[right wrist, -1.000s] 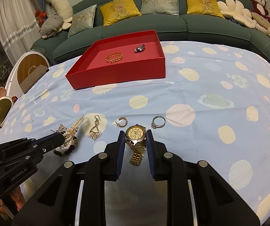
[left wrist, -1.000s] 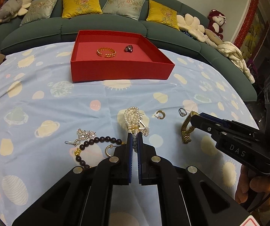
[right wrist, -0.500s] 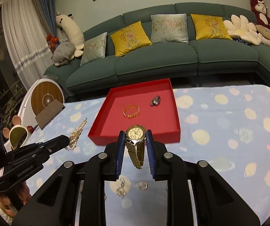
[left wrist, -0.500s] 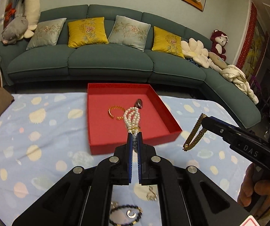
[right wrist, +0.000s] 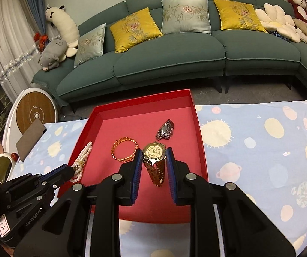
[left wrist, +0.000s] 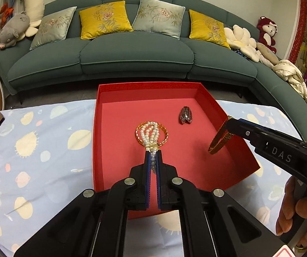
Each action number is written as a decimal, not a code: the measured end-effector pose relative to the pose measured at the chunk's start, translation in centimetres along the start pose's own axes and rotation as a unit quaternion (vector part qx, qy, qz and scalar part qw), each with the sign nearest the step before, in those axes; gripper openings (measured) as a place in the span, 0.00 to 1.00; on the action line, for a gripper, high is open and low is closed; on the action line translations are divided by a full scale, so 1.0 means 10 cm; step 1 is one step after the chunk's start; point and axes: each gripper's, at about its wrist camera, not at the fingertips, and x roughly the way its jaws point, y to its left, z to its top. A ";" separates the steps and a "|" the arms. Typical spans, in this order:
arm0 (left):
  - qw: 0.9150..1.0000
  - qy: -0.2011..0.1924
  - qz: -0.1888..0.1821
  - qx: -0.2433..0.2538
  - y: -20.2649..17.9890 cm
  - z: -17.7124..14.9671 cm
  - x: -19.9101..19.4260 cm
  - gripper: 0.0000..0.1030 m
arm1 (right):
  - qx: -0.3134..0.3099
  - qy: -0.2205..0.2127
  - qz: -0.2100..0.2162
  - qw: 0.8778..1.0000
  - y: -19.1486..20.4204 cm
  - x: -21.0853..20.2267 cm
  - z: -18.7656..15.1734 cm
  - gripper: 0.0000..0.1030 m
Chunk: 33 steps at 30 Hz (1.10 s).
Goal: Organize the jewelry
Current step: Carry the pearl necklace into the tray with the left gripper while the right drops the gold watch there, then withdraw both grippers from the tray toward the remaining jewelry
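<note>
Your left gripper [left wrist: 152, 154], marked "GenRobot.AI", pinches the pearl bracelet [left wrist: 149, 133]; your right gripper [right wrist: 154, 157], lettered "DAS", clamps the gold watch [right wrist: 154, 152] at five o'clock in the red tray [right wrist: 200, 137].

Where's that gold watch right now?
The gold watch is clamped in the right gripper, held above the red tray, near the gold bangle and a dark silver watch lying inside it.

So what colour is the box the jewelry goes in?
Red. The box has red walls and a slightly pinker red floor, clearest in the right wrist view.
</note>
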 end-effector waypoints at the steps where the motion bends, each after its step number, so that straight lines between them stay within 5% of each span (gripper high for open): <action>1: 1.000 0.004 0.001 -0.001 0.01 -0.01 0.06 0.03 | -0.001 0.004 -0.001 1.000 -0.01 0.07 0.00 0.21; 6: 1.000 0.023 0.015 -0.004 0.05 -0.04 0.28 0.03 | -0.008 0.010 -0.008 1.000 -0.06 0.29 -0.02 0.22; 8: 0.999 0.019 0.026 -0.010 0.07 -0.06 0.31 0.10 | -0.010 0.006 -0.004 1.000 -0.07 0.32 -0.02 0.23; 10: 0.999 0.010 0.030 -0.019 0.10 -0.05 0.27 0.29 | -0.013 -0.008 -0.005 1.000 -0.08 0.28 -0.01 0.33; 20: 0.998 -0.046 0.019 -0.033 0.23 -0.01 -0.76 0.35 | -0.015 -0.079 0.014 0.997 -0.12 -0.82 0.13 0.33; 27: 0.998 -0.039 0.030 -0.033 0.23 -0.64 -1.44 0.48 | -0.011 -0.080 0.004 0.997 -0.18 -1.66 -0.46 0.39; 33: 0.999 0.019 0.025 -0.030 0.13 -1.26 -1.40 0.51 | 0.016 -0.051 0.009 0.999 -0.20 -1.84 -1.04 0.39</action>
